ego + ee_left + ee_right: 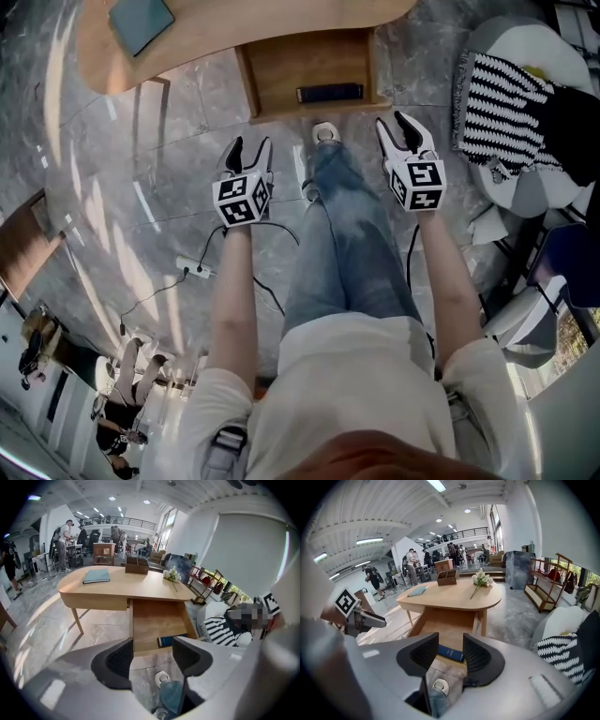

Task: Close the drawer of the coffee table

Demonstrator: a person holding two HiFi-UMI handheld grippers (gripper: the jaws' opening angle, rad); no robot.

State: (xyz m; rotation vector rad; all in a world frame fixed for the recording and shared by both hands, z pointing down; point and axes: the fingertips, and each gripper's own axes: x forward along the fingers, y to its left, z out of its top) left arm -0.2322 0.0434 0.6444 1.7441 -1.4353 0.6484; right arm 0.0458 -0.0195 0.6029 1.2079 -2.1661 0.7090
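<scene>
— Drawer (309,75) first: where is it?
— It stands well out from under the tabletop (216,37), at 12 o'clock from the person's shoe (324,134), with its front edge just beyond the toe. 1 dark blue book (330,93) lies inside against the front panel, toward 3 o'clock.
— And the tongs?
— Both are empty. The left tongs (250,150) stand wide apart, and the right tongs (398,131) are a bit narrower yet clearly parted. Each gripper view shows only floor, shoe and drawer front through the gap. Neither touches the wood.
— Why held like that?
— My reading is that the 2 flank the leg at 10 and 2 o'clock of the shoe, tips aimed down and forward at the drawer front, so either could meet the panel. Parted jaws suggest a push with the tips or a pinch on the front lip; I cannot tell which.
— What does the push need?
— Straight travel toward 12 o'clock, square to the frame. A shove from 1 side alone might skew the drawer. The book lies low, so I judge it clears.
— Anything on top to mind?
— A teal notebook (141,21) lies at 10 o'clock on the tabletop, well apart from the drawer.
</scene>
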